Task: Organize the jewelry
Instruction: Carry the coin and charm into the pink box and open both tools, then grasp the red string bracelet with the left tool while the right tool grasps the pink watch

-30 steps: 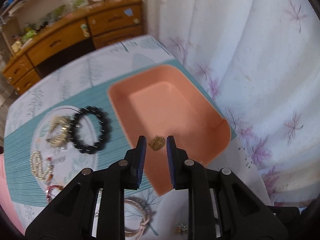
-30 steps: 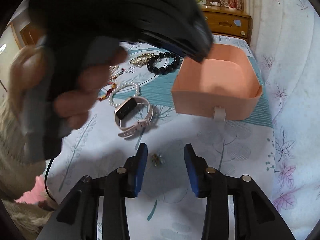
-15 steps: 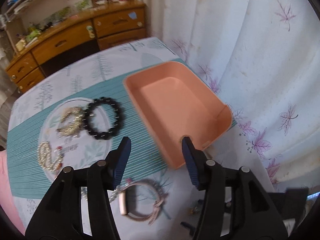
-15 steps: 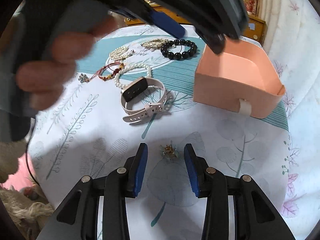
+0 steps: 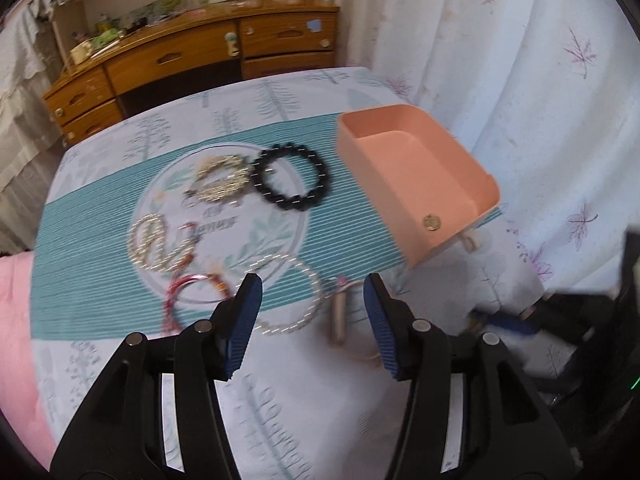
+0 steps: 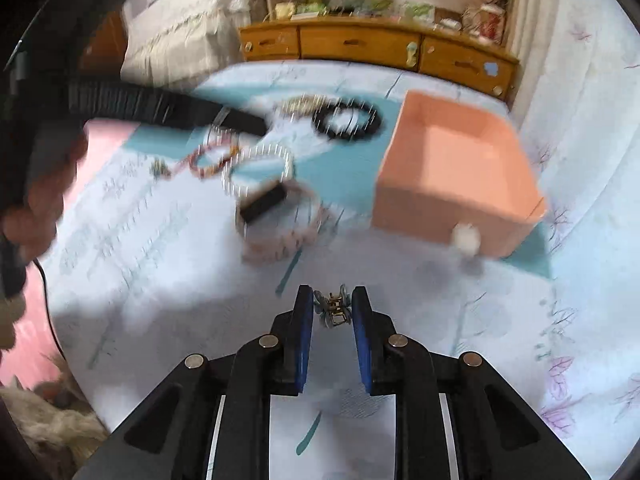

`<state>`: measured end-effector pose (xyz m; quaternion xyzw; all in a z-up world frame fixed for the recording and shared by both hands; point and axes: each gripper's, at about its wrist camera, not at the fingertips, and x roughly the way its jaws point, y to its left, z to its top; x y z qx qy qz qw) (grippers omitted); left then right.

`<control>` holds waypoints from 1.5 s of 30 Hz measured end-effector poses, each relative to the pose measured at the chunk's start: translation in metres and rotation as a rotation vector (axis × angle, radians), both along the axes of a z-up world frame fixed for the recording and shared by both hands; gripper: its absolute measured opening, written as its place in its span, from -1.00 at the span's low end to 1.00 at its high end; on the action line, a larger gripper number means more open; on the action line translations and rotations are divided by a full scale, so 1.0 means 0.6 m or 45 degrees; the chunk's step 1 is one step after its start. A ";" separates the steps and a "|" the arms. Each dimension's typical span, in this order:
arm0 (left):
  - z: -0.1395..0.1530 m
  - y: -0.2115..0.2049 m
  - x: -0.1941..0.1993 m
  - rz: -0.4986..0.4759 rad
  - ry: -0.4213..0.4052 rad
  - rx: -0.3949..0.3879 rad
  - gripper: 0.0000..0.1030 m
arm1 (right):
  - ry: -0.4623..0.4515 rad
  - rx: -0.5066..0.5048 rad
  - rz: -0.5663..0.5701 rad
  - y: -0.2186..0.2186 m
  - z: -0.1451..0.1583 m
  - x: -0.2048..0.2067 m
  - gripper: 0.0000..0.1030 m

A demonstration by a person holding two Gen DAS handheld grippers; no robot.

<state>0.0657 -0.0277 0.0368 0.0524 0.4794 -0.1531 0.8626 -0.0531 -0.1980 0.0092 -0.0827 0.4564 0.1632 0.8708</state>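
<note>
A leaf-print tablecloth (image 5: 304, 420) covers the table. The right gripper (image 6: 333, 308), its jaws just closing, pinches a small brooch (image 6: 334, 307). The left gripper (image 5: 312, 312) hangs released. At two o'clock, a peach tray (image 5: 448, 184) holds a gold charm (image 5: 432, 223).

Wooden dresser (image 5: 192, 56) behind; leaf-print curtain (image 5: 500, 40) beside

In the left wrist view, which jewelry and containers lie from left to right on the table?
Gold chain → red cord bracelet → black bead bracelet → pink tray, holding a small gold piece.
</note>
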 end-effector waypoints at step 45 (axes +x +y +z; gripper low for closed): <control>-0.027 0.193 0.043 0.317 0.106 0.072 -0.03 | 0.243 0.194 -0.191 0.010 0.105 0.147 -0.23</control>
